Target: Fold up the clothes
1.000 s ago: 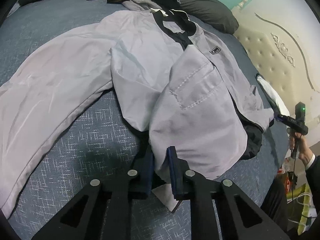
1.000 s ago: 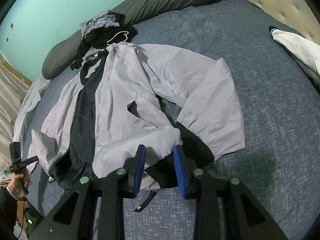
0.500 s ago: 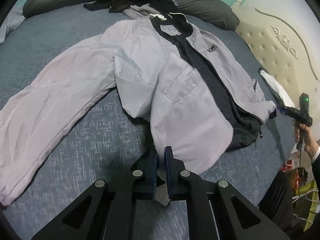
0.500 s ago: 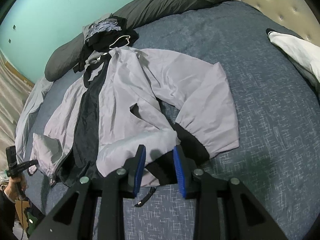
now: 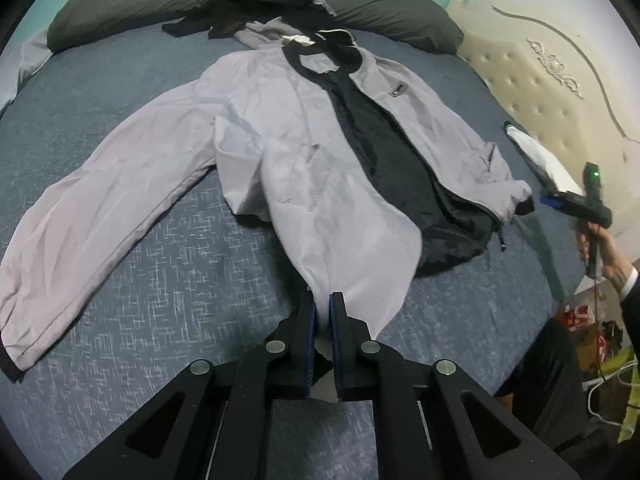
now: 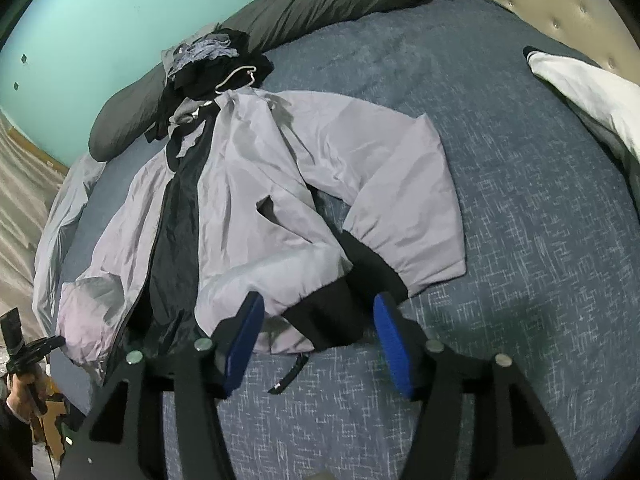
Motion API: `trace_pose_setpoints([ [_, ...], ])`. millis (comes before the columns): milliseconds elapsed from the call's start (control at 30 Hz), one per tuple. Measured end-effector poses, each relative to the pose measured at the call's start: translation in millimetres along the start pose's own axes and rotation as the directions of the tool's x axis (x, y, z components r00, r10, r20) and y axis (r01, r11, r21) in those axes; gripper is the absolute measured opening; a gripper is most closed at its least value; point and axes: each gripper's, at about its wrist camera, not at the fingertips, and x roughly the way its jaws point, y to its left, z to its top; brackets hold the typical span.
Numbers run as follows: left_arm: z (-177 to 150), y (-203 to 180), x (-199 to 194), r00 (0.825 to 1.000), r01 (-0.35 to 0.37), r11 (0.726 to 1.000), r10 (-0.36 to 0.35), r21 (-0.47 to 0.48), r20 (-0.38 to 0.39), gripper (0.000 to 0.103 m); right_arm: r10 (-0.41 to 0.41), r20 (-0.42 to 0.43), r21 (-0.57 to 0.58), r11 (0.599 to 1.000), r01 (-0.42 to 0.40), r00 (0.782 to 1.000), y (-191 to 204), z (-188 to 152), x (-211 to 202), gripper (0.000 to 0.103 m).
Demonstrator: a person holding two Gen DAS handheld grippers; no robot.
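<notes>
Pale grey jacket (image 5: 320, 184) with black lining; bed (image 5: 160, 280) in blue with white crosshatch pattern; dark grey pillows (image 5: 128, 4); turquoise wall (image 6: 100, 12); cream headboard (image 5: 560, 92)

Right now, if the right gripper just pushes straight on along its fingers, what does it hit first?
Most likely the jacket: its black hem band lies between the open fingers of the right gripper, with the bed under it. Depth is unclear.

No text, brand or number can be read anywhere. The grey jacket (image 5: 320, 168) carries a small dark rectangular patch (image 5: 396, 90) on its chest, just beside the open zip, but whatever is printed on the patch is too small and blurred to make out.
</notes>
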Motion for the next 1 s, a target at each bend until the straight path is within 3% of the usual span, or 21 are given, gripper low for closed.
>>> trace_pose_setpoints([
  [333, -0.5, -12.2, -2.6, 1.000, 0.020, 1.000, -0.020, 0.005, 0.001, 0.006, 0.031, -0.029, 0.001, 1.000, -0.031, 0.999, -8.8, -9.1, 8.2, 0.058],
  [567, 4.5, -17.8, -6.9, 1.000, 0.027, 1.000, -0.027, 0.006, 0.012, 0.005, 0.035, -0.056, -0.060, 0.997, -0.038, 0.998, 5.4, -11.7, 27.4, 0.057],
  [633, 5.6, -20.6, -8.5, 1.000, 0.026, 1.000, -0.026, 0.013, 0.013, 0.005, 0.029, -0.058, -0.092, 0.995, -0.035, 0.998, 12.7, -11.8, 29.0, 0.027],
  [700, 6.4, -23.6, -9.9, 1.000, 0.024, 1.000, -0.024, 0.020, 0.012, 0.005, 0.025, -0.061, -0.125, 0.992, -0.033, 0.998, 21.0, -12.1, 28.1, 0.010],
  [1000, 9.4, -42.7, -27.7, 0.999, 0.027, 1.000, -0.027, 0.006, 0.036, 0.004, 0.152, -0.098, -0.235, 0.957, -0.171, 0.984, 75.7, -19.5, -14.1, 0.006],
])
